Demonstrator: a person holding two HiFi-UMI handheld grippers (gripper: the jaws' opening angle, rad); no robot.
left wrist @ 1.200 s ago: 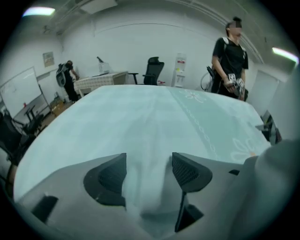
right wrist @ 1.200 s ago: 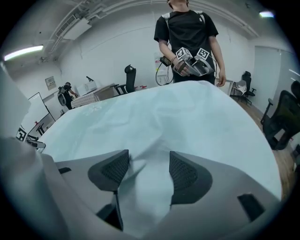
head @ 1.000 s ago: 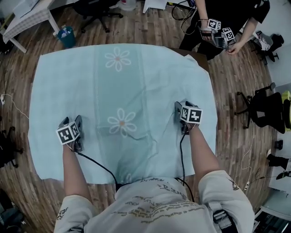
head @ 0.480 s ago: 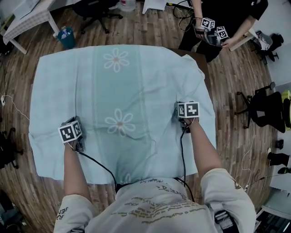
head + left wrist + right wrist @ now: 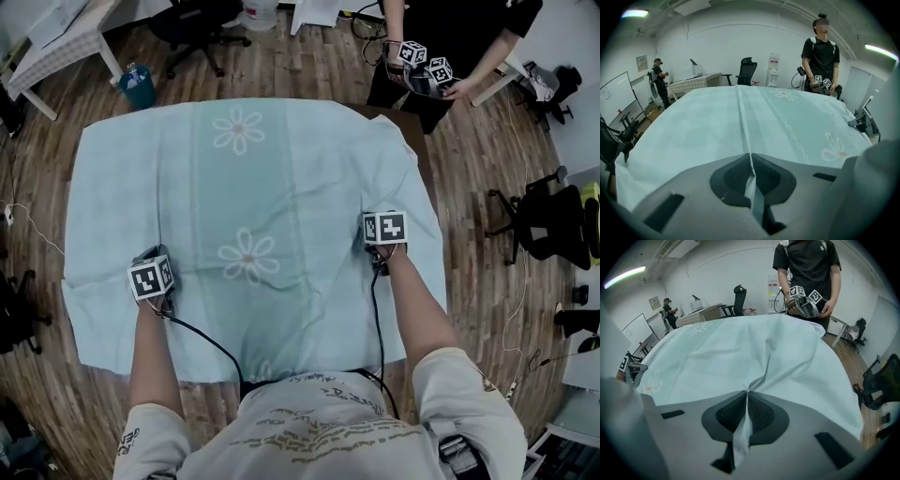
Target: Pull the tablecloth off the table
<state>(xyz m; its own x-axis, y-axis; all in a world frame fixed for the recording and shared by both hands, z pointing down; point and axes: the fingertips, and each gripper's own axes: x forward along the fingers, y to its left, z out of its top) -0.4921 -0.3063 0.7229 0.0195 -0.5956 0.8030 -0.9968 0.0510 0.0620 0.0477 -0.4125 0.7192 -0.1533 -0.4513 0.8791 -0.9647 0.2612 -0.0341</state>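
A light teal tablecloth (image 5: 253, 187) with white daisies covers the whole table and hangs over its edges. My left gripper (image 5: 159, 255) rests on the cloth near its front left. In the left gripper view this gripper (image 5: 751, 159) is shut on a thin pinched ridge of cloth, and a crease runs away from the jaws. My right gripper (image 5: 371, 234) sits on the cloth near its right edge. In the right gripper view it (image 5: 746, 399) is shut on a raised fold of the tablecloth (image 5: 754, 352), with wrinkles fanning out.
A bare brown table corner (image 5: 413, 127) shows at the far right. Another person (image 5: 441, 37) stands beyond it holding grippers. A blue bin (image 5: 138, 81), a white table (image 5: 56, 37) and office chairs (image 5: 548, 225) stand on the wood floor around.
Both grippers have shifted slightly on the cloth, and small wrinkles have gathered by the right one. The person at the far side has moved a little to the left.
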